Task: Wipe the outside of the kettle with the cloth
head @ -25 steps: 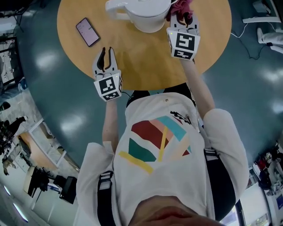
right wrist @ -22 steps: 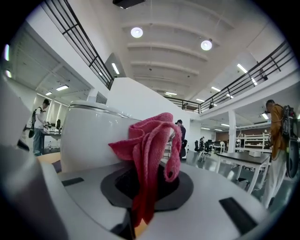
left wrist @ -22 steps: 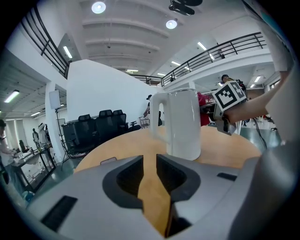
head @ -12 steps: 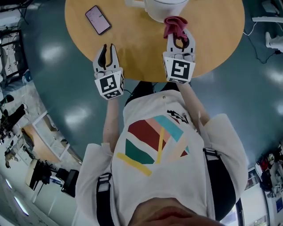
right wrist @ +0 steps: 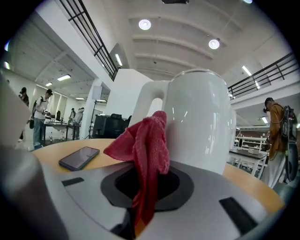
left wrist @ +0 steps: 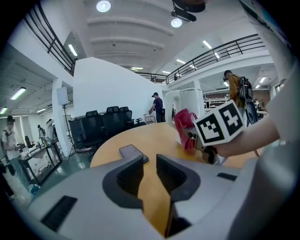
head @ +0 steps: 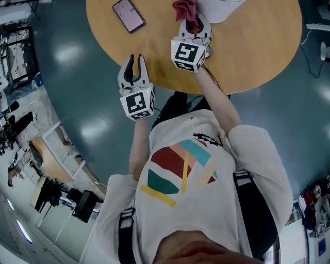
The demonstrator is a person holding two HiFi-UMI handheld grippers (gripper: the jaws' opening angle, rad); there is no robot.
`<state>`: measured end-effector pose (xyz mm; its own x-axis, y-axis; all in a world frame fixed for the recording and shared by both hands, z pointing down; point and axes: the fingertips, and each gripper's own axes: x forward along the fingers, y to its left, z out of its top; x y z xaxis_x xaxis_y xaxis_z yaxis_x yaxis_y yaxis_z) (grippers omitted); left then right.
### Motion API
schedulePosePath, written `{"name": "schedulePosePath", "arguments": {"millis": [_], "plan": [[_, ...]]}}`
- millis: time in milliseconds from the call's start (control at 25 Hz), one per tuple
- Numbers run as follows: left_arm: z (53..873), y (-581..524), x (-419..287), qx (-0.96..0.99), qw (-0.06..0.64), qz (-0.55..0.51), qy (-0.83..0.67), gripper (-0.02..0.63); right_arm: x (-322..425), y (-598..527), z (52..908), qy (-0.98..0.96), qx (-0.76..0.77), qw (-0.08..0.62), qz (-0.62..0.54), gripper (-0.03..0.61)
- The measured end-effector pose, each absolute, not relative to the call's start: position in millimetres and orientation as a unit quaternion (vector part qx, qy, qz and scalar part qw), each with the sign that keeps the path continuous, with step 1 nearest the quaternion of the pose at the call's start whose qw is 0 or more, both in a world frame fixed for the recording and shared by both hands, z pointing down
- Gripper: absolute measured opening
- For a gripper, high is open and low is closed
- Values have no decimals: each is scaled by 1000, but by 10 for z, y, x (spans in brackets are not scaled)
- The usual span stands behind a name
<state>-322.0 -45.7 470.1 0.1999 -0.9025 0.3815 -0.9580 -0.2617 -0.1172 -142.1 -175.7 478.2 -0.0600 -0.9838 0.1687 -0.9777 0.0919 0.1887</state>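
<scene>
The white kettle [right wrist: 199,122] stands on the round wooden table [head: 247,56], cut off by the head view's top edge [head: 221,6]. My right gripper [head: 192,25] is shut on a red cloth [right wrist: 145,145], which bunches up from the jaws just left of the kettle's wall. In the head view the cloth [head: 184,9] sits beside the kettle's left side. My left gripper [head: 135,61] hovers at the table's near edge, its jaws a little apart with nothing between them; the gap [left wrist: 149,161] shows only the tabletop.
A dark phone [head: 129,14] lies flat on the table left of the cloth, also in the left gripper view [left wrist: 133,152] and the right gripper view [right wrist: 79,158]. Teal floor surrounds the table. People and office chairs stand far off in the hall.
My right gripper carried the cloth from the kettle's right side, across its front, to its left side. My left gripper shifted slightly along the table's near edge, jaws unchanged.
</scene>
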Motion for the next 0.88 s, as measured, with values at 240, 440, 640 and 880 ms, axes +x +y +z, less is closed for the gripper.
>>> {"name": "schedulePosePath", "arguments": {"millis": [240, 440, 640, 880], "plan": [[4862, -255, -3296, 753, 87, 208, -618, 130, -1192, -1792, 4927, -706, 691, 153, -16, 38], [4841, -193, -3404, 752, 87, 208, -619, 130, -1265, -1642, 4886, -705, 692, 151, -11, 38], [4789, -339, -3200, 772, 72, 206, -596, 131, -1181, -1463, 4809, -714, 686, 142, -9, 38], [4648, -557, -2703, 789, 60, 188, -582, 130, -899, -1307, 4758, -734, 663, 148, -19, 38]]}}
